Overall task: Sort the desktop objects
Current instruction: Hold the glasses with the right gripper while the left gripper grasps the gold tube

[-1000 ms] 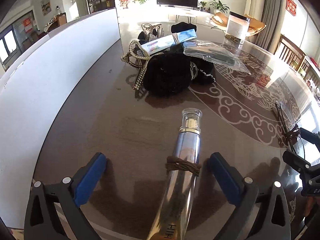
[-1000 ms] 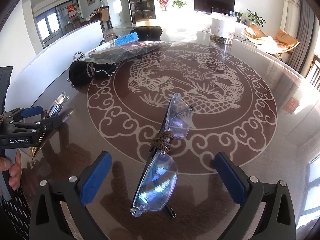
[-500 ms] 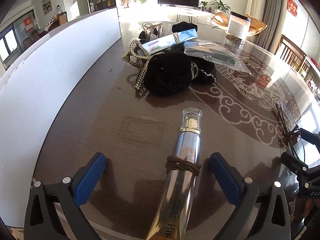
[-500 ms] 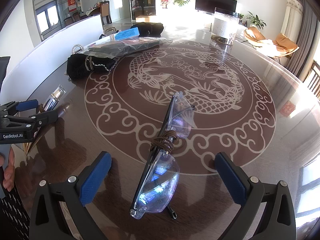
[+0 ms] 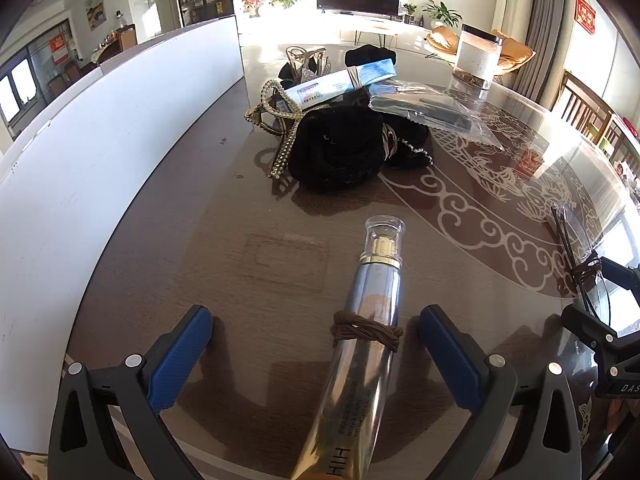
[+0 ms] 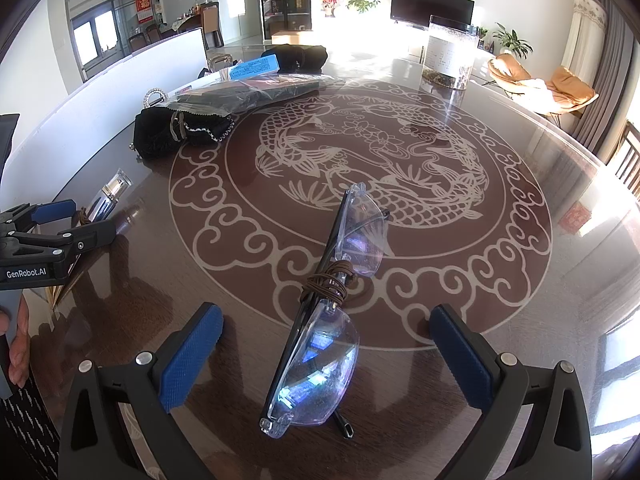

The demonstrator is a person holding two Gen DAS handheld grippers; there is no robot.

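Little has moved since the earlier frames: both grippers have only edged forward, and nothing on the table (image 5: 256, 264) has shifted. At the left, the left gripper (image 5: 316, 334) has its fingers wide apart, the silver tube (image 5: 370, 320) lying between them with a brown hair tie (image 5: 366, 330) round it, touching neither pad. To grip it well, I judge the jaws should close square across the body, near the tie, so the tube does not roll. Further right, the right gripper (image 6: 326, 340) is likewise spread, astride the glasses (image 6: 324, 320), bound by a second tie (image 6: 330, 282). Count: one tube, one pair of glasses, two ties here, one jar (image 6: 446, 56).
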